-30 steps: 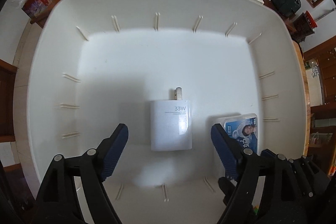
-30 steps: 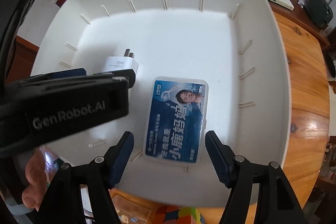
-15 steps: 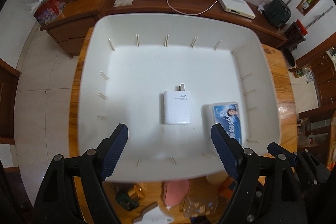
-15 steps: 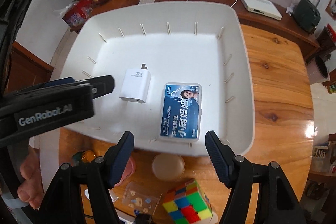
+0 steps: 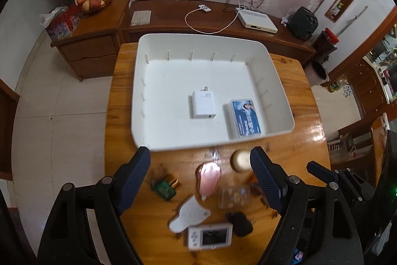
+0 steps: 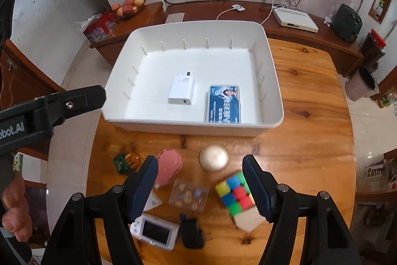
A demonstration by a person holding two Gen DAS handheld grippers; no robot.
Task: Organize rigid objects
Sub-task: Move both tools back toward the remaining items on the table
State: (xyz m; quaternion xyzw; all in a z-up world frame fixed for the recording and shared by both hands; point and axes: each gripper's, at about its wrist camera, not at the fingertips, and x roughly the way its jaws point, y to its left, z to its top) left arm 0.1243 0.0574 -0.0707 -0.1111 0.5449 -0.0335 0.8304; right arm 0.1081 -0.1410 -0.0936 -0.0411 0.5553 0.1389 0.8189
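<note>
Left gripper (image 5: pixel 200 174): jaws are held wide apart above the table; nothing is gripped between them.
Right gripper (image 6: pixel 200 181): jaws are spread apart above the loose items; nothing is clamped.
White bin (image 6: pixel 270 61): it is set on the far part of the wooden table (image 6: pixel 310 96); two items are contained in it.
White charger (image 5: pixel 203 104): it is laid flat near the middle of the bin floor, prongs pointed toward the far wall.
Blue-labelled case (image 5: pixel 245 117): it is laid flat just beside the charger, near the bin's right wall and front corner.
Puzzle cube (image 6: pixel 235 193): it is seen on the table in front of the bin, close to the right gripper's right finger.
Round gold lid (image 6: pixel 214 158): it is placed just in front of the bin.
Pink item (image 6: pixel 170 165): it is found left of the gold lid.
Clear small box (image 6: pixel 188 195): it is placed between the pink item and the cube.
Green part (image 5: pixel 165 188): it is found left of the pink item.
Handheld screen device (image 5: pixel 211 237): it is laid at the near edge, beside a small black object (image 5: pixel 239 224).
Hand (image 6: pixel 15 210): it is seen at the left edge of the right wrist view, wrapped on the left gripper's handle.
</note>
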